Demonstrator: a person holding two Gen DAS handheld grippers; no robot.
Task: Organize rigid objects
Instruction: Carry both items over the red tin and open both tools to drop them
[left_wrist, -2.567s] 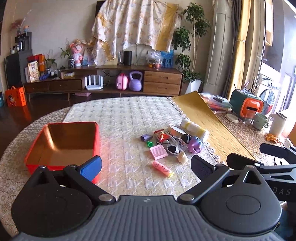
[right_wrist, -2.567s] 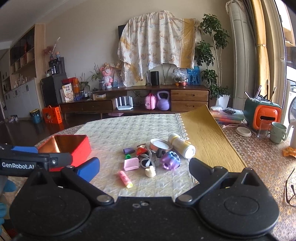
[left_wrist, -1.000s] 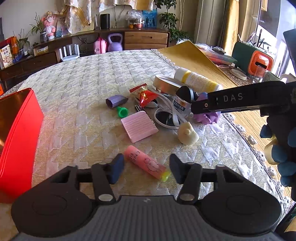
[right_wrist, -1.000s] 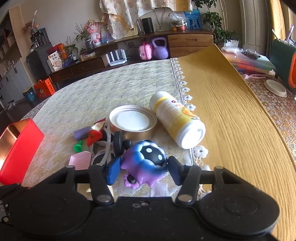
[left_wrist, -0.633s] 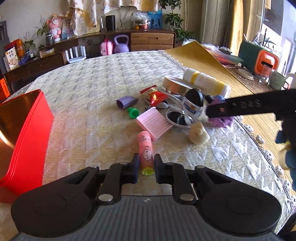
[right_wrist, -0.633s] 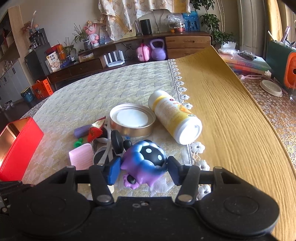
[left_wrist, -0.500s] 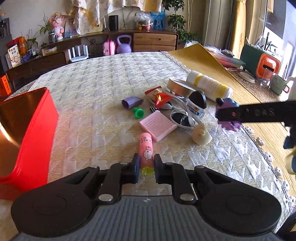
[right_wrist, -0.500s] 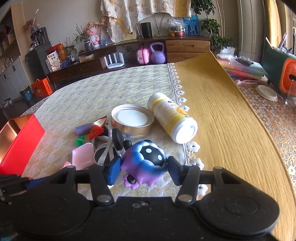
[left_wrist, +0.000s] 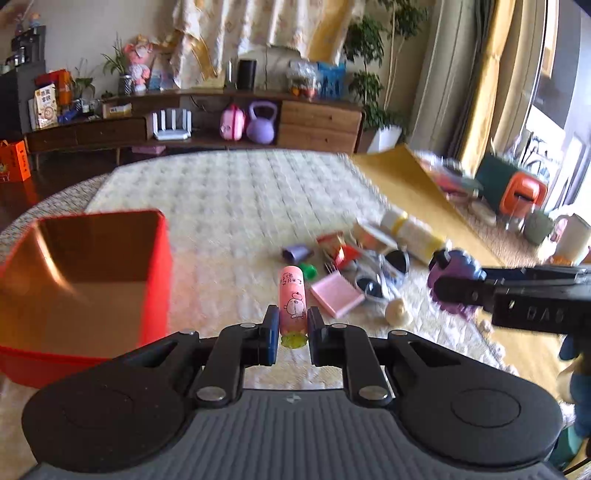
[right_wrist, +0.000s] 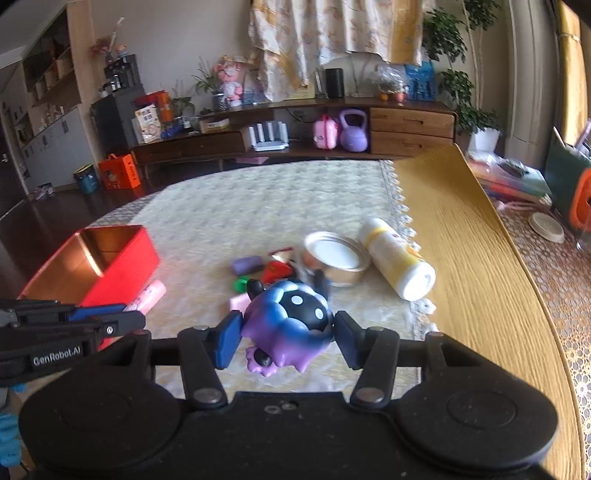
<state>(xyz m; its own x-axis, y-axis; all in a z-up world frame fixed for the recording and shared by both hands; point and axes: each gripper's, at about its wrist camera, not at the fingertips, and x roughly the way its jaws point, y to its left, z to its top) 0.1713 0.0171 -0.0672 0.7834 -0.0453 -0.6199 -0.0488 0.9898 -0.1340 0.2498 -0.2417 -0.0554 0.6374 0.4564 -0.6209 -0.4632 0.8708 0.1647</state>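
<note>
Carrying 2 items: left gripper (left_wrist: 291, 332) clamps the pink tube (left_wrist: 292, 302), right gripper (right_wrist: 286, 341) holds the purple figure (right_wrist: 288, 325), both beside the red tin (left_wrist: 159, 280). Next move, judged: release each over it.

A pink tube (left_wrist: 292, 301) with a cartoon print and yellow-green cap stands clamped in the left claw (left_wrist: 291, 334). A purple-blue round toy (right_wrist: 288, 325) with white dots sits pinched in the right claw (right_wrist: 286, 341). An open red box (left_wrist: 92, 273) lies left of both.
</note>
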